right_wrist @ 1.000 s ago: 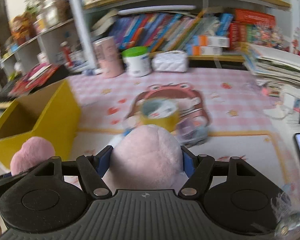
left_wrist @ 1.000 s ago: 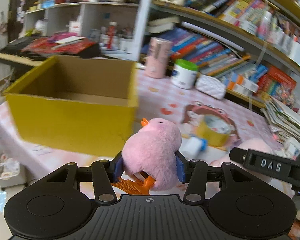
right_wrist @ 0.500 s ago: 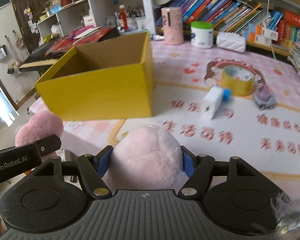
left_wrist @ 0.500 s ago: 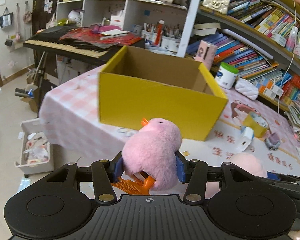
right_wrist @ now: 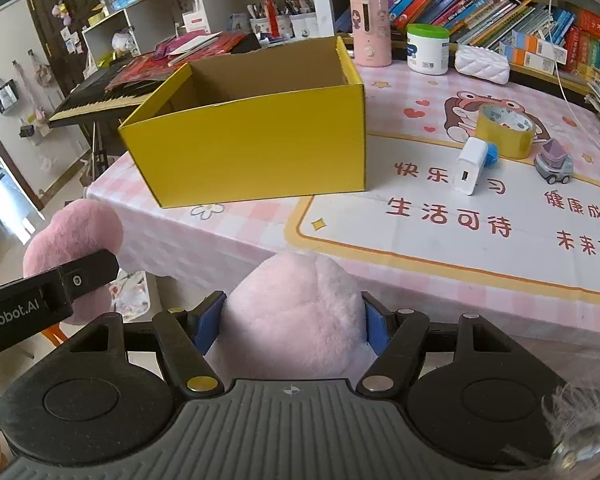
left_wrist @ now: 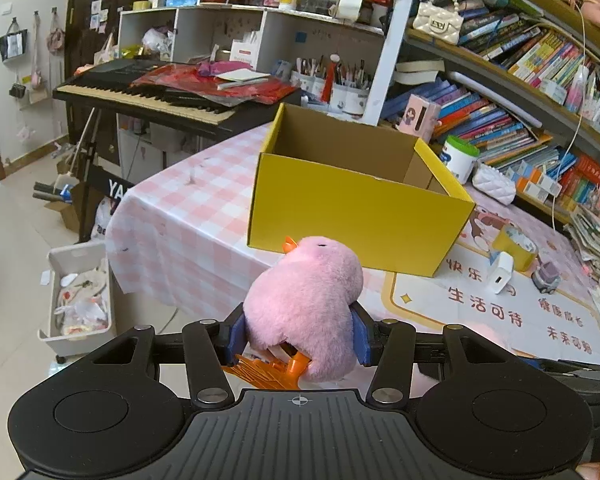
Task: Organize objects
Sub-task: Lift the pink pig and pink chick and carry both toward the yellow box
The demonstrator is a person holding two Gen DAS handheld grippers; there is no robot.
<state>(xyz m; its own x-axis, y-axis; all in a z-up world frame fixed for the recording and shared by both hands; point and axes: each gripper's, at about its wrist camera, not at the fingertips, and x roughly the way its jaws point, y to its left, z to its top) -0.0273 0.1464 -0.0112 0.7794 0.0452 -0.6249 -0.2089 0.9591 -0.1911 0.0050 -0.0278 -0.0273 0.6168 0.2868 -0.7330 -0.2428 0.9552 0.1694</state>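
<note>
- Meanwhile, on the pink checked table (right_wrist: pixel 236 236), one yellow cardboard box (right_wrist: pixel 256 148) stands open-topped near the table's near-left corner, and what shows of its inside looks empty; it appears to be the place meant for the loose things.
- Two plush toys are in the air, off the table's near edge and short of the box: the left gripper (left_wrist: pixel 298 340) has its jaws closed on one pink plush duck (left_wrist: pixel 306 300) with an orange beak and feet, and the right gripper (right_wrist: pixel 292 334) has its jaws closed on one paler pink plush (right_wrist: pixel 294 312).
- By the look of it, the step in hand is the carry to the box; the next move calls for lifting each toy above the box's near wall, bringing it over the opening, then parting the jaws.
- Left on the table to the right of the box, one of each: a yellow tape roll (right_wrist: pixel 505 126), a white charger plug (right_wrist: pixel 469 166) lying just beside it, and a small grey-purple toy car (right_wrist: pixel 554 164).
- Farther back stand one pink dispenser (right_wrist: pixel 370 32), one green-lidded white tub (right_wrist: pixel 428 50) and one white quilted pouch (right_wrist: pixel 482 64).
</note>
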